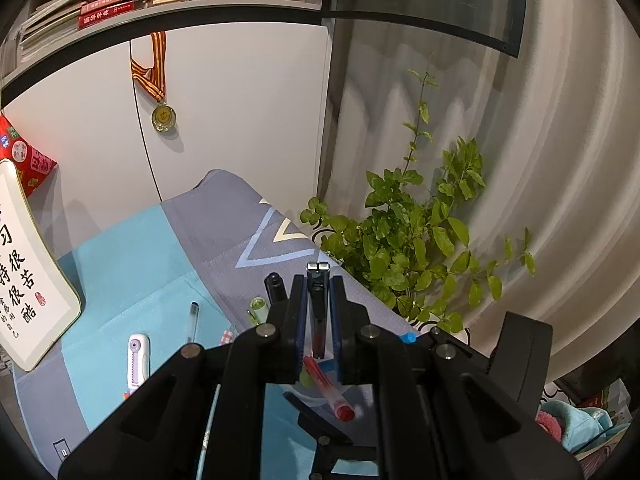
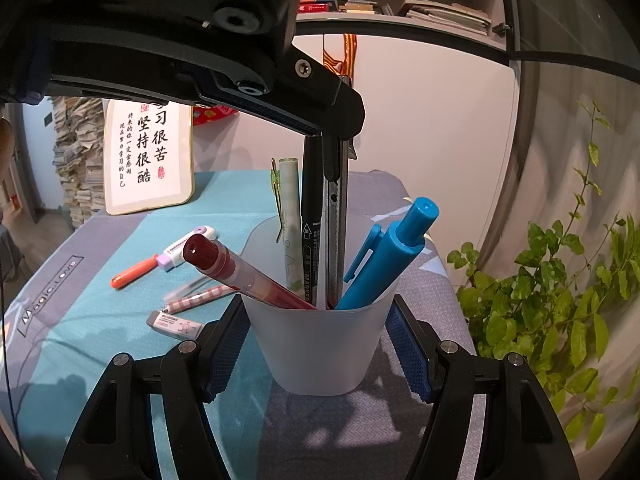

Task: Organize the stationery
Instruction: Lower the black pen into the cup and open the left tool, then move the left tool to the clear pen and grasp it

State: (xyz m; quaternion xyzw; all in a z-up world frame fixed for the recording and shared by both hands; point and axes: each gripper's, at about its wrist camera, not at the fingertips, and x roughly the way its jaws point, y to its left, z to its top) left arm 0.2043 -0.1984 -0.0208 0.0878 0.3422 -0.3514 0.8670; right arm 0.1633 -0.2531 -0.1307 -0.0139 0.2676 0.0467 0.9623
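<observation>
My right gripper (image 2: 319,344) is shut on a white translucent cup (image 2: 320,344), its blue pads pressed on either side. In the cup stand a red pen (image 2: 236,266), a green-and-white pen (image 2: 291,216), a black marker (image 2: 311,216) and a blue pen (image 2: 394,248). From above, my left gripper (image 2: 340,128) is shut on a slim grey utility knife (image 2: 336,220), whose lower end reaches into the cup. In the left wrist view the knife (image 1: 318,308) sits upright between the shut fingers of the left gripper (image 1: 318,284), above the red pen (image 1: 328,388).
On the teal and grey cloth (image 2: 100,320) left of the cup lie an orange pen (image 2: 134,271), a purple correction tape (image 2: 188,246), a pink checked pen (image 2: 200,298) and an eraser (image 2: 174,325). A framed calligraphy board (image 2: 148,156) leans behind. A leafy plant (image 2: 560,300) stands at the right.
</observation>
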